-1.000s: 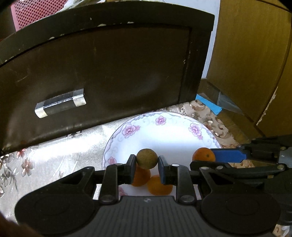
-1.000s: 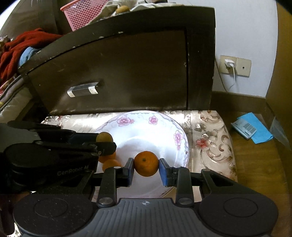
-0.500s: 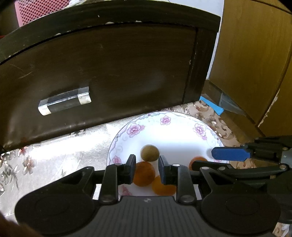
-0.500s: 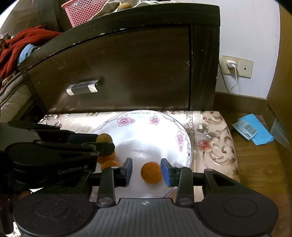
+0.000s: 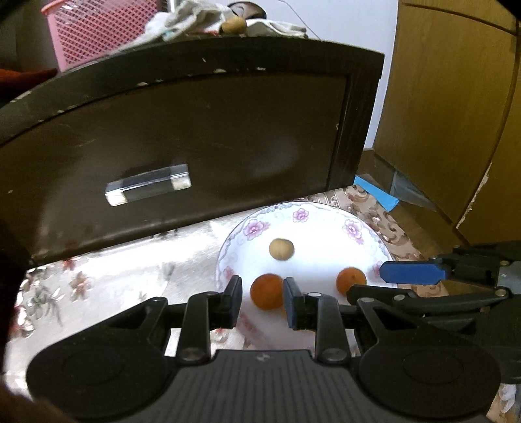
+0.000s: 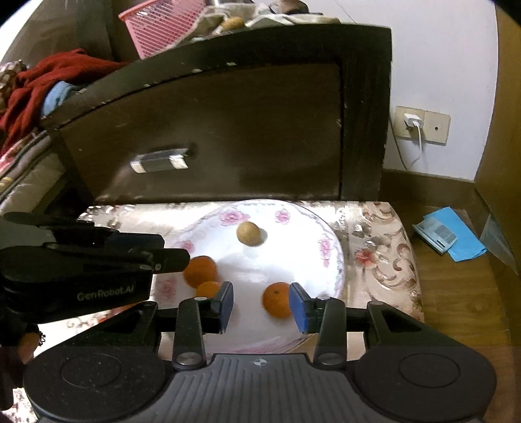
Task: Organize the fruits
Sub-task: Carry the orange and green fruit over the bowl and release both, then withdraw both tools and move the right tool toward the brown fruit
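Observation:
A white floral plate (image 5: 355, 227) (image 6: 329, 247) lies on a patterned stool top. On it lie a small brown-green fruit (image 5: 281, 249) (image 6: 248, 233) and three oranges: one (image 5: 266, 290) (image 6: 200, 270) seen between my left fingers, one (image 6: 208, 288) next to it, and one (image 5: 350, 280) (image 6: 276, 299) at the plate's right, seen between my right fingers. My left gripper (image 5: 262, 301) is open and empty above the plate's near edge. My right gripper (image 6: 262, 306) is open and empty, raised over the plate.
A dark wooden cabinet front (image 5: 195, 136) (image 6: 228, 130) with a metal handle (image 5: 148, 188) stands right behind the plate. A pink basket (image 6: 159, 26) sits on top. Blue packets (image 6: 446, 232) lie on the wooden floor at right. A wooden wardrobe (image 5: 456, 114) stands at right.
Both grippers have opened and let go: the brown-green fruit and the right orange now lie on the plate. Both grippers have drawn back and up from the plate.

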The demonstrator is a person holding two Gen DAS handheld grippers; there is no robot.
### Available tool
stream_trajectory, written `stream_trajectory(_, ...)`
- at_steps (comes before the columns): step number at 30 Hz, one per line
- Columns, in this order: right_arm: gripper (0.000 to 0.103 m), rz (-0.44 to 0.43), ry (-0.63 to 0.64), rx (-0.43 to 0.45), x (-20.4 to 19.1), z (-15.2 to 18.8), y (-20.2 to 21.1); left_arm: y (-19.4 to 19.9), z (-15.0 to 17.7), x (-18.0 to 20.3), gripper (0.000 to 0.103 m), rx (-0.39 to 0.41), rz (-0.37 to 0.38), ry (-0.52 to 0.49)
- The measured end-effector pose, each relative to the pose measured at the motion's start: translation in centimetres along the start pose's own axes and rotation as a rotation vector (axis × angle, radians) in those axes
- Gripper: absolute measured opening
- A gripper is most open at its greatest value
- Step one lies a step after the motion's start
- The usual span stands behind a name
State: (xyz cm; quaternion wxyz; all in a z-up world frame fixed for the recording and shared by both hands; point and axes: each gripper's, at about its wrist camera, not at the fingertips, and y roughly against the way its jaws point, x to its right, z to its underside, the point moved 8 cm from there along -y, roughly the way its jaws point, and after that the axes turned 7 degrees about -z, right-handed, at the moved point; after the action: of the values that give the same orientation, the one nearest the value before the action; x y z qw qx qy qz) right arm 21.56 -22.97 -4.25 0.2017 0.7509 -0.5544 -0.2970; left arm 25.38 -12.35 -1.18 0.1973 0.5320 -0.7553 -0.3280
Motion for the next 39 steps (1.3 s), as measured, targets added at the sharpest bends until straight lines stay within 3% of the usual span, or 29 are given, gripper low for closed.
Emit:
stream_trajectory(19,0.038,-0.083,0.029,-0.044,-6.9,4.4,3.6,6.9,7.3,-3.2,0.04,-0.054,-0.008,0.039)
stream_trajectory(28,0.038,-0.116,0.101,-0.114,-8.8,5.9,1.1,5.3,11.1,-4.5,0.04,-0.146,-0.013,0.044)
stream_trajectory(39,0.038,-0.123,0.146,-0.163,-9.3,6.2,-2.8,3.7,12.1,-4.8,0.04,-0.19,0.008,0.034)
